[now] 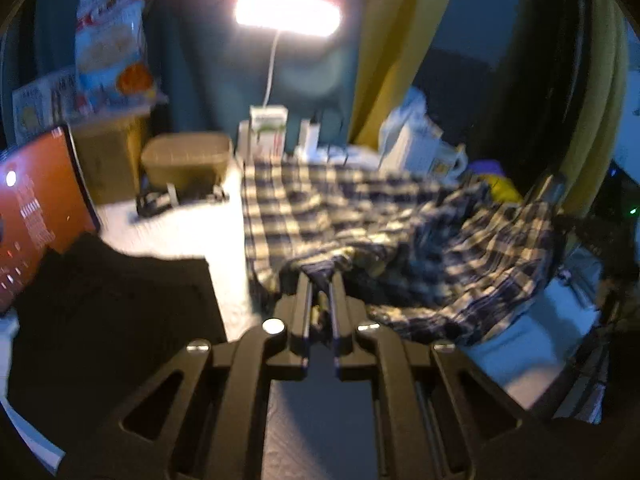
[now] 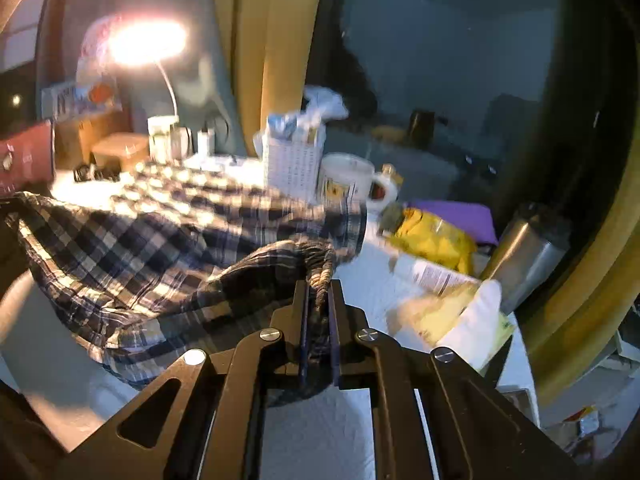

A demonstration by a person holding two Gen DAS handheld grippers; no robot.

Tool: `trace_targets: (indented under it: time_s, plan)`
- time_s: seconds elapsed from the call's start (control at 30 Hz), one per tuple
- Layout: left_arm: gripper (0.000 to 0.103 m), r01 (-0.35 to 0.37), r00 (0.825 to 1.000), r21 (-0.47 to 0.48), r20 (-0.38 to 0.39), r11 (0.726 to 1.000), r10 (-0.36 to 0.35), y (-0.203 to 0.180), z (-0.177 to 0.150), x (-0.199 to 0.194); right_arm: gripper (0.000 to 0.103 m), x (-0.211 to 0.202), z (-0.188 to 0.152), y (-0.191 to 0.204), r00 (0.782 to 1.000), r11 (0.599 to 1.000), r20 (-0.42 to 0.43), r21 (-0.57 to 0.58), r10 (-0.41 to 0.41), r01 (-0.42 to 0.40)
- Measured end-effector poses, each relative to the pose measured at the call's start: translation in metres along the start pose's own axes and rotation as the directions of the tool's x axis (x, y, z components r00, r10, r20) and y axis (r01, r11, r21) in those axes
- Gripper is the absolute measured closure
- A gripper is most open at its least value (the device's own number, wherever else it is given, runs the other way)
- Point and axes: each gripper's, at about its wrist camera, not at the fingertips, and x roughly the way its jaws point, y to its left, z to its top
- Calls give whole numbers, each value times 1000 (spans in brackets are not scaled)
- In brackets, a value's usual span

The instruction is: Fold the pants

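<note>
Plaid pants [image 1: 360, 216] in dark blue and cream lie across a white table [image 1: 180, 232], their near part lifted off the surface. My left gripper [image 1: 320, 280] is shut on a bunched edge of the fabric at its near left corner. In the right wrist view the same plaid pants [image 2: 140, 240] sag between the two grips, and my right gripper [image 2: 319, 284] is shut on a gathered fold of cloth at the near right. Both views are blurred.
A lit desk lamp [image 1: 288, 14] stands at the back. A tan box [image 1: 186, 160], a white basket [image 2: 294, 160], a mug [image 2: 352, 180], a yellow bag [image 2: 432, 236] and a steel tumbler [image 2: 528, 252] crowd the table's far and right sides. A dark folded garment [image 1: 112, 300] lies at left.
</note>
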Motion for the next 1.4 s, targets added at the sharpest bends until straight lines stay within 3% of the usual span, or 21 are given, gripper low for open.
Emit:
trace_targets:
  time_s: [0.07, 0.2, 0.37, 0.47, 0.63, 0.8, 0.93, 1.07, 1.1, 1.17, 1.2, 1.27, 1.3, 1.33, 1.4]
  plan:
    - [96, -3, 999, 13, 42, 1000, 3, -4, 7, -25, 93, -12, 1, 0, 1000, 1000, 14, 7, -5, 5]
    - [96, 7, 999, 13, 37, 1000, -7, -7, 4, -45, 93, -27, -10, 1, 1000, 999, 0, 33, 0, 0]
    - [96, 5, 994, -33, -106, 999, -9, 2, -39, -29, 93, -34, -48, -5, 998, 996, -66, 85, -9, 15]
    - [96, -10, 976, -71, -216, 997, -6, 6, -77, -13, 93, -27, -78, -9, 991, 991, -132, 128, -7, 24]
    - [94, -5, 947, -71, -320, 997, -18, 2, -115, -5, 93, -10, -125, -17, 974, 979, -227, 196, -6, 52]
    - [91, 1, 918, -77, -396, 997, -31, 20, -135, -10, 93, -7, -133, -20, 971, 973, -239, 222, -5, 59]
    - [90, -46, 930, -74, -368, 996, 16, 39, -129, -27, 93, -8, -130, -19, 969, 977, -244, 197, -29, 79]
    - [88, -98, 963, -125, -262, 987, 63, 66, -104, -36, 89, -14, -124, -21, 971, 981, -237, 181, -19, 63]
    - [88, -78, 973, -121, -228, 990, 48, 67, -94, -32, 85, -17, -120, -21, 974, 983, -224, 174, -17, 57]
    - [87, -50, 981, -101, -189, 994, 30, 63, -77, -20, 58, -27, -109, -21, 982, 986, -184, 157, -35, 65]
    - [85, -35, 985, -91, -171, 995, 19, 60, -70, -13, 53, -30, -104, -22, 985, 986, -168, 157, -34, 61]
    - [81, 1, 988, -76, -151, 997, -12, 52, -54, 10, 46, -30, -94, -26, 989, 986, -147, 158, -29, 52]
    - [75, 11, 988, -75, -151, 997, -22, 49, -49, 22, 46, -26, -90, -27, 989, 986, -147, 157, -31, 54]
    - [62, 20, 988, -75, -153, 997, -31, 46, -44, 33, 46, -19, -85, -29, 988, 986, -153, 157, -38, 62]
    - [54, -3, 986, -58, -169, 998, -7, 41, -36, 56, 46, -5, -78, -34, 985, 983, -169, 170, -45, 74]
